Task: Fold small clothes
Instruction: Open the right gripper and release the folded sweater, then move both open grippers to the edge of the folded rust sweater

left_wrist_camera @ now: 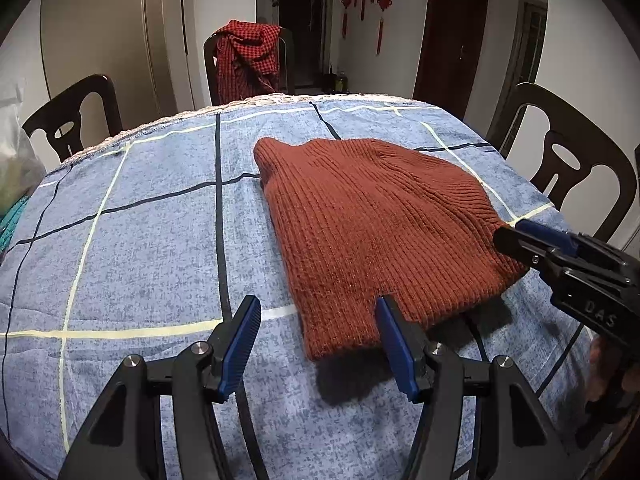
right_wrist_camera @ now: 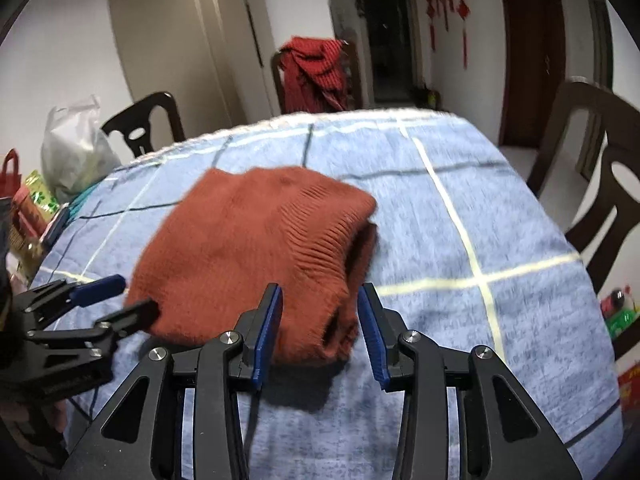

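"DAS" reads on the right gripper (left_wrist_camera: 516, 240). Rust knit garment (left_wrist_camera: 376, 236) lies folded on the blue checked tablecloth (left_wrist_camera: 140, 240). Both the right and the left gripper (left_wrist_camera: 316, 344) are spread, gripping nothing; right view blurred.

The left gripper (left_wrist_camera: 318, 340) points forward and downward, and its two blue pads (left_wrist_camera: 240, 346) stand wide apart with nothing pressed between them. In the right wrist view it enters from the left side. The right gripper (right_wrist_camera: 320, 330) also tilts downward; its jaws are apart and the pads (right_wrist_camera: 267, 334) squeeze nothing. In the left wrist view it comes in from the right edge, and a hand (left_wrist_camera: 612, 364) holds it there.
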The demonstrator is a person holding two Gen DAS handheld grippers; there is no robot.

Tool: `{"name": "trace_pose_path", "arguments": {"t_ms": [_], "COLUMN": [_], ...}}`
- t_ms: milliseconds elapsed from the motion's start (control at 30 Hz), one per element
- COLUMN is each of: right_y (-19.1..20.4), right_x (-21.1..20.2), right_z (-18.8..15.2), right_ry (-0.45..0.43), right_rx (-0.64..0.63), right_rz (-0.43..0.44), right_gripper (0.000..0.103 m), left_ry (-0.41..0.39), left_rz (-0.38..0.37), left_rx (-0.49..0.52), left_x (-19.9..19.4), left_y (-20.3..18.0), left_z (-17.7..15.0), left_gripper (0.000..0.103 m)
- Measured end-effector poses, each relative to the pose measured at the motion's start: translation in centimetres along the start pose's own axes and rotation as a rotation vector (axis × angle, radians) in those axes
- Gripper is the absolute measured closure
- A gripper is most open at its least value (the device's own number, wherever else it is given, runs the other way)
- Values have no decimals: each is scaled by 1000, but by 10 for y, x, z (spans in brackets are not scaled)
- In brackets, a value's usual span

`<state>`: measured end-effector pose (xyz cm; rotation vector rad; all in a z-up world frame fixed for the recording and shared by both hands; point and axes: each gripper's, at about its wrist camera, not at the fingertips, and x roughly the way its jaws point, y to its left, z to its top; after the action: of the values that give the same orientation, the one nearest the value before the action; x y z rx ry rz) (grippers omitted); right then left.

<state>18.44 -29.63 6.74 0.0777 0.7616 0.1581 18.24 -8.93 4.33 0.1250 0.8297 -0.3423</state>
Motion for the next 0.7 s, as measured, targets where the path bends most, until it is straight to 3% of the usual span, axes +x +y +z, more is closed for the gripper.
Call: {"name": "trace_pose_path", "arguments": {"t_ms": [167,500,700], "right_y": [3,-20,-26], "right_x": [19,17,-1], "right_z": [-8,-16,-11], "right_ry": [60,87,40], "right_rx": [-31,52,68], "right_rz": [-40,17,56], "right_gripper": [63,58,58], "left_ry": [-1,7,-1], "left_rz": [4,2,-71], "left_rx": [15,12,-20], "left_x": [0,-1,-7], "left_y": [-5,-4,6], "left_z": [-1,-4,-3], "left_gripper": [41,41,41]}}
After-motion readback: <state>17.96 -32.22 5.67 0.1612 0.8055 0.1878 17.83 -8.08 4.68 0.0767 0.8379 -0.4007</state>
